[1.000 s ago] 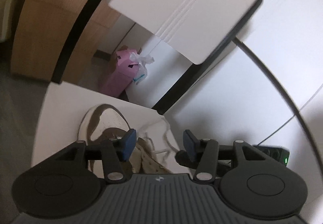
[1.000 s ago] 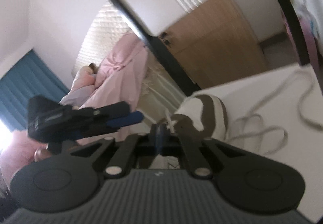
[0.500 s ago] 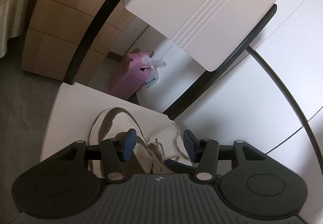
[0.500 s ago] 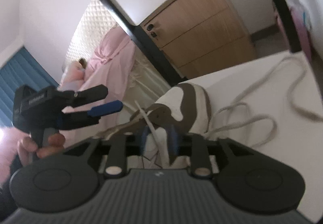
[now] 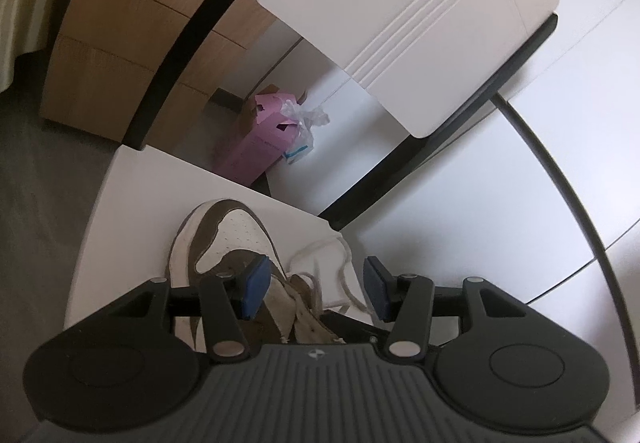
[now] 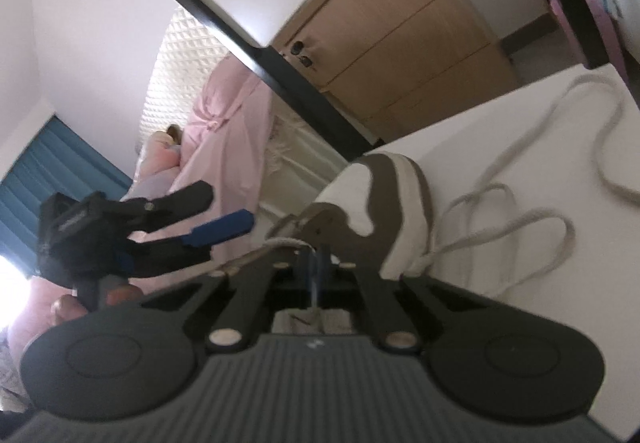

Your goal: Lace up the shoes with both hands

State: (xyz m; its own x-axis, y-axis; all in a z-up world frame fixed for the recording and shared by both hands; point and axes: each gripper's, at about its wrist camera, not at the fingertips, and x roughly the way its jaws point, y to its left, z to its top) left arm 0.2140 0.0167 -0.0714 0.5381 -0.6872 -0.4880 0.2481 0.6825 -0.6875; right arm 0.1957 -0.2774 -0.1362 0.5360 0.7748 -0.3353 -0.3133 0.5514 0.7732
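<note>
The shoe lies on the white desk, its long axis running away from both tongs, toe far; the left tongs hover half open above its tongue, holding nothing; the lace trails loose to the right; the right tongs — the nearer pair — are pinched shut at the eyelets, seemingly on a lace strand; no readable writing anywhere.
</note>
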